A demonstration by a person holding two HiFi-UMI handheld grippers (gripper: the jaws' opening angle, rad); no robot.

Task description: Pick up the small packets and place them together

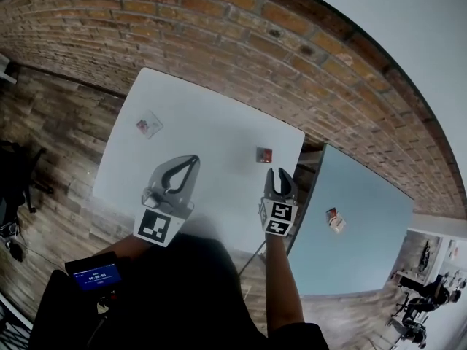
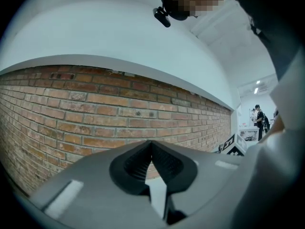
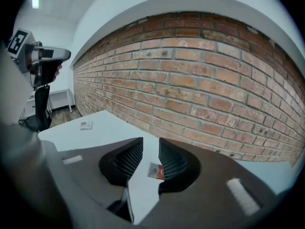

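Note:
Two small packets lie on the white table point(image 1: 204, 122): a pale one point(image 1: 148, 125) at the far left and a red one point(image 1: 264, 154) near the right edge. My right gripper point(image 1: 280, 173) hovers just short of the red packet. In the right gripper view its jaws point(image 3: 150, 144) stand open, and the red packet point(image 3: 156, 171) shows in the gap, flat on the table and untouched. The pale packet point(image 3: 86, 125) lies further left. My left gripper point(image 1: 193, 161) hangs over the table's near middle, shut and empty point(image 2: 151, 144), facing the brick wall.
A third packet point(image 1: 335, 219) lies on a pale blue surface point(image 1: 365, 195) to the right of the white table. A brick wall point(image 1: 241, 42) runs behind both. Wooden floor point(image 1: 51, 137) lies to the left. A device with a blue screen point(image 1: 95, 274) sits at my lower left.

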